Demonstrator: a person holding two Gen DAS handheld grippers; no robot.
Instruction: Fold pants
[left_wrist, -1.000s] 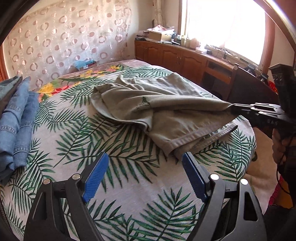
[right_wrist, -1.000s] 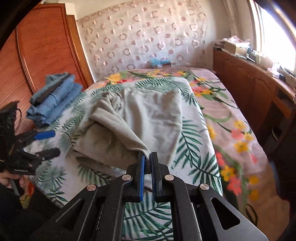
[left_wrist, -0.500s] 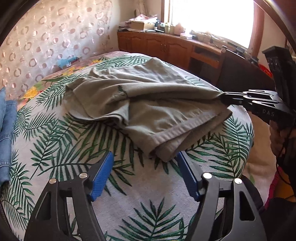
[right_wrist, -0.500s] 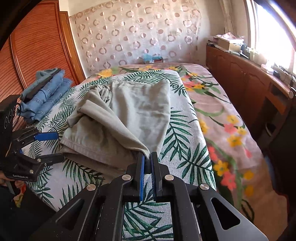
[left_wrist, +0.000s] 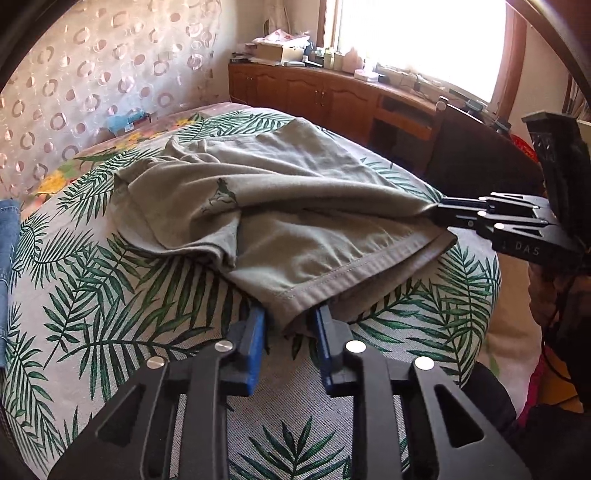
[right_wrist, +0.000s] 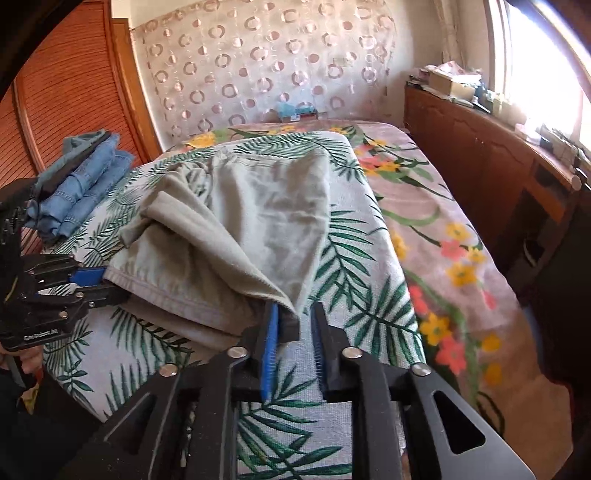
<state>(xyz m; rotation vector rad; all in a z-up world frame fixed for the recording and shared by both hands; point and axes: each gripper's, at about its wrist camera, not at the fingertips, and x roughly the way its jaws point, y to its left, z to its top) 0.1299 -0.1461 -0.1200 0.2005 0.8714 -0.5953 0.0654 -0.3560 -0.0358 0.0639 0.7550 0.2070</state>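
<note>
Grey-green pants (left_wrist: 295, 206) lie rumpled on a bed with a palm-leaf cover (left_wrist: 110, 295). My left gripper (left_wrist: 290, 321) has its blue pads on both sides of the hem corner of the pants, with the jaws still partly apart. In the right wrist view the pants (right_wrist: 251, 229) spread ahead of my right gripper (right_wrist: 295, 317), whose jaws are apart, with a fabric corner resting against the left pad. The left gripper shows there at the left (right_wrist: 92, 284), and the right gripper shows in the left wrist view (left_wrist: 443, 214).
Folded blue jeans (right_wrist: 74, 184) are stacked at the bed's far left. A wooden sideboard (left_wrist: 332, 96) with clutter runs under the window on the right. A wooden wardrobe (right_wrist: 66, 92) stands left. A floral blanket (right_wrist: 443, 240) covers the bed's right side.
My left gripper moved forward to the hem corner and narrowed its jaws around it. My right gripper went from shut on the fabric corner to open.
</note>
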